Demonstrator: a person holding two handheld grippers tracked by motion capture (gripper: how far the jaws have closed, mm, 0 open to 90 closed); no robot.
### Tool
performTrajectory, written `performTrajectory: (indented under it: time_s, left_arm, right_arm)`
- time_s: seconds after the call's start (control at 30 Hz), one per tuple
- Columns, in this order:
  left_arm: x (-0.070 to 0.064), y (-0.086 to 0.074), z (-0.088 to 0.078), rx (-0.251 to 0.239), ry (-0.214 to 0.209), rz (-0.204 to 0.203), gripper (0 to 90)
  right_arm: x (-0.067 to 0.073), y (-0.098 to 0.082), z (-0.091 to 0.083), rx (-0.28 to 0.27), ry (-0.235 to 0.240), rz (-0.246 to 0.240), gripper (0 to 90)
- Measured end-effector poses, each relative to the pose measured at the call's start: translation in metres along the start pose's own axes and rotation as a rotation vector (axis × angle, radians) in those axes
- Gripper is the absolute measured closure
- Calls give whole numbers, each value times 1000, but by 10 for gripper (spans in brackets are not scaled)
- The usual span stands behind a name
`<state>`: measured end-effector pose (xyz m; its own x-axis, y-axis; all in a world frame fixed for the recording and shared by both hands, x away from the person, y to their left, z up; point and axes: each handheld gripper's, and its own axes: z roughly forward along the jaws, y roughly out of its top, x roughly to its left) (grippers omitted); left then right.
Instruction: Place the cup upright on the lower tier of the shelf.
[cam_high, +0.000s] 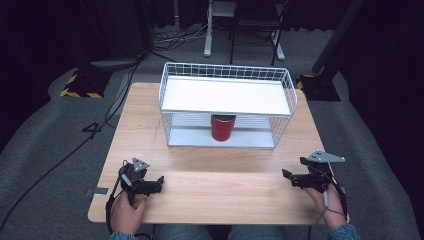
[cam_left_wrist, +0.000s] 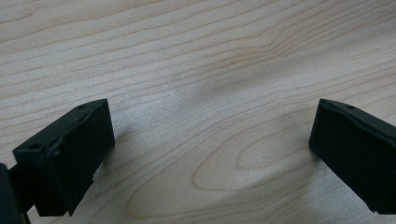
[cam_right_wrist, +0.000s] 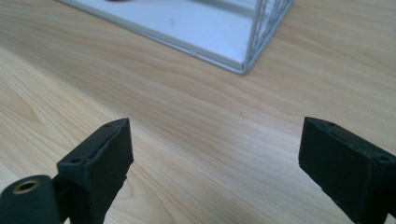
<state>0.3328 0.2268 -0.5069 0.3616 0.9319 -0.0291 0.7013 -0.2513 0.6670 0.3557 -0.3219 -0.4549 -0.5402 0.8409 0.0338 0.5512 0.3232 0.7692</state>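
Overhead, red can (cam_high: 223, 128) under wire shelf (cam_high: 226, 97) (right gripper (cam_right_wrist: 215, 163) view catches its corner)

A wire rack (cam_high: 227, 102) stands at the far edge of the worktop (cam_high: 205, 192). A can (cam_high: 222, 128) stands on its lower shelf, in the middle.

Wooden bench (cam_high: 210, 190), light grain. Grey carpet (cam_high: 50, 130) around it; black cables (cam_high: 75, 145) trail across, left. Yellow-black striped stand base (cam_high: 80, 85) far left; white frame legs (cam_high: 207, 35) behind.
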Motion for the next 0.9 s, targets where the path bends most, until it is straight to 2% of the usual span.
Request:
performTrajectory:
  time_s: [0.3,0.47,0.9]
  left_arm:
    - [0,0,0,0,0,0,4]
    - [0,0,0,1,1,0,3]
    - [0,0,0,0,0,0,3]
  right_arm:
    - [-13,-25,10,60,-17,19,104]
    - [-15,-34,15,85,-31,1,104]
    - [-12,-44,23,78,-36,-19,96]
